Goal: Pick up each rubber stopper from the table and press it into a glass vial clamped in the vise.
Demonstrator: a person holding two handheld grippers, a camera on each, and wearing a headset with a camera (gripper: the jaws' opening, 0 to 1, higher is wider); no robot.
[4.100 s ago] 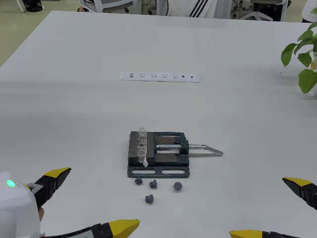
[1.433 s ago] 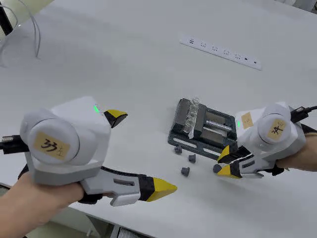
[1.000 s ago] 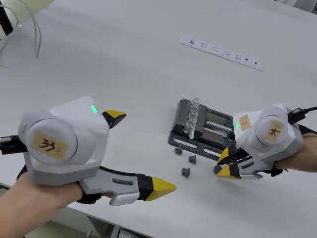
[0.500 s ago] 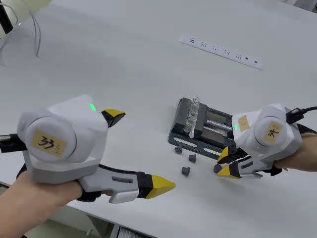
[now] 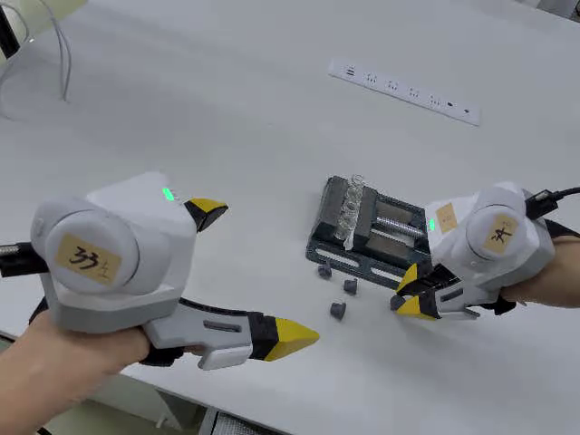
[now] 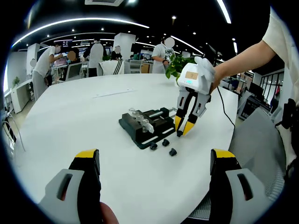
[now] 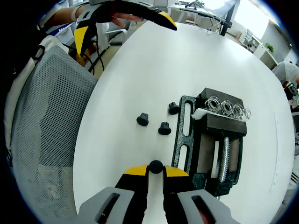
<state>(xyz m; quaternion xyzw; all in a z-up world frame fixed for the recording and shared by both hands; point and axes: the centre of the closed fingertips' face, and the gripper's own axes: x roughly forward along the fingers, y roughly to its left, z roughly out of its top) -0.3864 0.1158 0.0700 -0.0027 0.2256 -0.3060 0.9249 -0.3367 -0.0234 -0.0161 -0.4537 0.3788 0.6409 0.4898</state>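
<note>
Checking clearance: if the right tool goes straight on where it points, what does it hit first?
Likely the table, just beside the vise: the right tool, shut on a rubber stopper, points steeply down at it. Its height above the table is unclear.

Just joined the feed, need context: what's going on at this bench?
A person holds two grippers over a white table. The right gripper is shut on a rubber stopper beside the vise, which clamps a row of glass vials. Three more stoppers lie loose by the vise. The left gripper hangs open, off to the side.
</note>
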